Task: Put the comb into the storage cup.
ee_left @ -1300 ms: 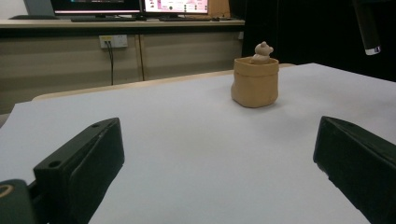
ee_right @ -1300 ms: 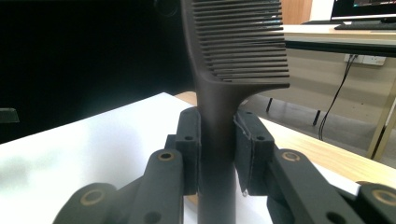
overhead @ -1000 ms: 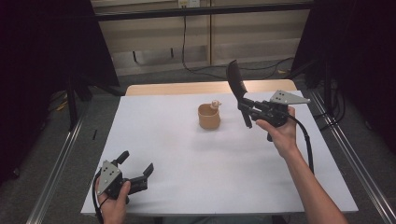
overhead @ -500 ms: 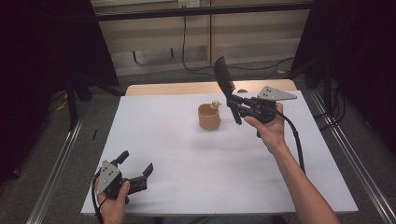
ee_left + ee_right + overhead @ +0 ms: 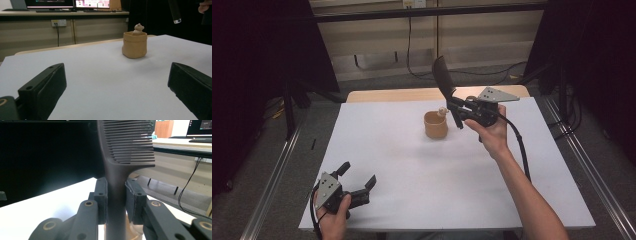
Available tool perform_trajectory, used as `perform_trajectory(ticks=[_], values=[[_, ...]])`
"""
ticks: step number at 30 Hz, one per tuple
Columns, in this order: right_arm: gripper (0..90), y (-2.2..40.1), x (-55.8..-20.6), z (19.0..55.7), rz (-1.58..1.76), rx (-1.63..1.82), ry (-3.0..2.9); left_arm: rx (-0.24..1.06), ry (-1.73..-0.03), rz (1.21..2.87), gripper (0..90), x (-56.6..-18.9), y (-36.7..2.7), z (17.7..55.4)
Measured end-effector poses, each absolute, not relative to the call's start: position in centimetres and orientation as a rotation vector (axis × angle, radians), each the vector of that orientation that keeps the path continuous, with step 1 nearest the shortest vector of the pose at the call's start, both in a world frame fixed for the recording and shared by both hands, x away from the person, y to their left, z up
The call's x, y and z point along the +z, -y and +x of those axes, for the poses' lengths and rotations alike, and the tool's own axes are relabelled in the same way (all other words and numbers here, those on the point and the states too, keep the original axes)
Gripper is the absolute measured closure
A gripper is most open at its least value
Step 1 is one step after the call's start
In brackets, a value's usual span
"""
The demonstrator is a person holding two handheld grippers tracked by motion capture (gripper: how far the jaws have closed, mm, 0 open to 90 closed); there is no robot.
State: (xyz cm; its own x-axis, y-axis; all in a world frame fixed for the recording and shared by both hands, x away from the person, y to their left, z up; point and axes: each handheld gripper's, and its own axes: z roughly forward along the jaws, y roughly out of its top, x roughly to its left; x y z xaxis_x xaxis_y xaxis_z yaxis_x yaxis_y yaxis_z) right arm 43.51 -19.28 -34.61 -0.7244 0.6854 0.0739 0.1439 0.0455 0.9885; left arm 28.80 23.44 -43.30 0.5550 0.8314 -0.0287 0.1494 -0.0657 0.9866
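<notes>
A tan cup-like pouch (image 5: 435,125) with a small bear figure (image 5: 442,111) poking out stands on the white table (image 5: 412,165), past its middle. My right gripper (image 5: 455,106) hovers just right of and above the pouch, shut on the handle of a black comb (image 5: 442,76) whose toothed head points up. In the right gripper view the comb (image 5: 126,145) rises from between the clamped jaws. My left gripper (image 5: 357,182) rests open at the near left corner, holding nothing. From there the pouch (image 5: 134,44) and bear (image 5: 138,28) lie far ahead.
A wooden strip (image 5: 412,94) edges the table's far side. Metal rails (image 5: 277,170) run along both sides of the table. Cables (image 5: 412,55) hang against the back wall. Monitors (image 5: 75,3) sit on a desk in the left gripper view.
My right gripper has carried the comb leftward, from right of the pouch to almost above its right rim. The left gripper has stayed put.
</notes>
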Motion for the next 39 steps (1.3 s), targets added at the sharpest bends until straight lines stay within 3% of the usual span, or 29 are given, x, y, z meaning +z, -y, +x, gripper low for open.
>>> perform_trajectory(ticks=[28,39], values=[[72.5,16.0,-33.7,46.1,0.811,1.736,-1.908,0.693,-0.865,1.557,2.0,-43.3,-23.6,28.8],[72.6,14.8,-35.0,46.9,0.816,1.726,-1.928,0.69,-0.862,1.555,2.0,-43.3,-23.5,28.8]])
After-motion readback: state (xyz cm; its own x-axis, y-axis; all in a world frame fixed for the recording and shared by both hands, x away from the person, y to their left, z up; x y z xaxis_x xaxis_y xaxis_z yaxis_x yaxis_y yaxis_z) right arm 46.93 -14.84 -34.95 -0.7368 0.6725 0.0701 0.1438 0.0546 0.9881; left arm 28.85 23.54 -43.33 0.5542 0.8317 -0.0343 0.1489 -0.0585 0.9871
